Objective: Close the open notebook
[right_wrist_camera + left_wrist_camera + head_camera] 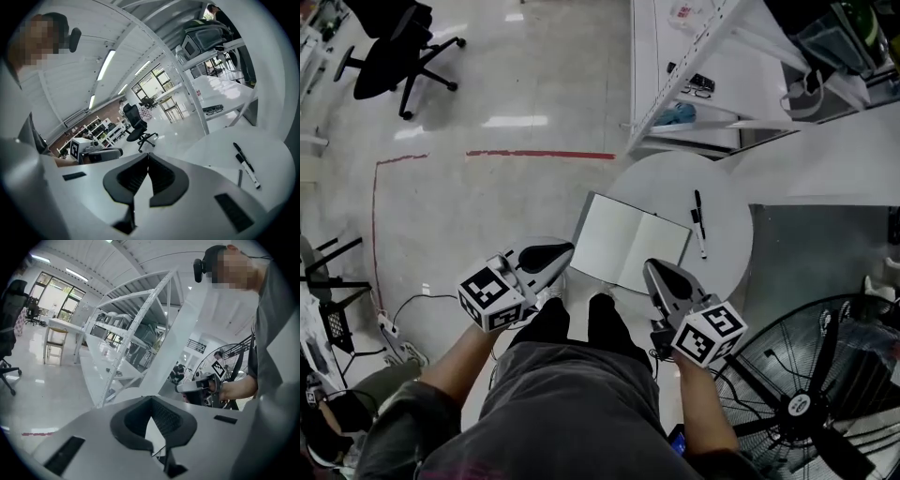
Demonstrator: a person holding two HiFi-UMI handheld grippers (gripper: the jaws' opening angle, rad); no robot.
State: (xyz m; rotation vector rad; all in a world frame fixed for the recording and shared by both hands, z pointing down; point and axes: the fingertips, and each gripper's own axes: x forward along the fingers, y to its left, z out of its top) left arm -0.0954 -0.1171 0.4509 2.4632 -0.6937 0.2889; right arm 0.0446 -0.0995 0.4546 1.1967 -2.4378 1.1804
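Note:
An open notebook [630, 242] with blank white pages lies on the near left part of a round white table [727, 253]. Two pens [697, 214] lie just right of it, and they also show in the right gripper view [246, 164]. My left gripper [567, 248] hovers at the notebook's near left corner, its jaws shut with nothing between them [151, 399]. My right gripper [652, 266] hangs over the notebook's near right edge, jaws also shut and empty [148, 155]. Each gripper shows in the other's view, the right one [187, 387] and the left one [115, 152].
A large black floor fan [811, 394] stands close at the right. A white shelf rack [694, 84] rises behind the table. A black office chair [394, 56] is at the far left, with red tape [539, 154] on the floor and cables low at the left.

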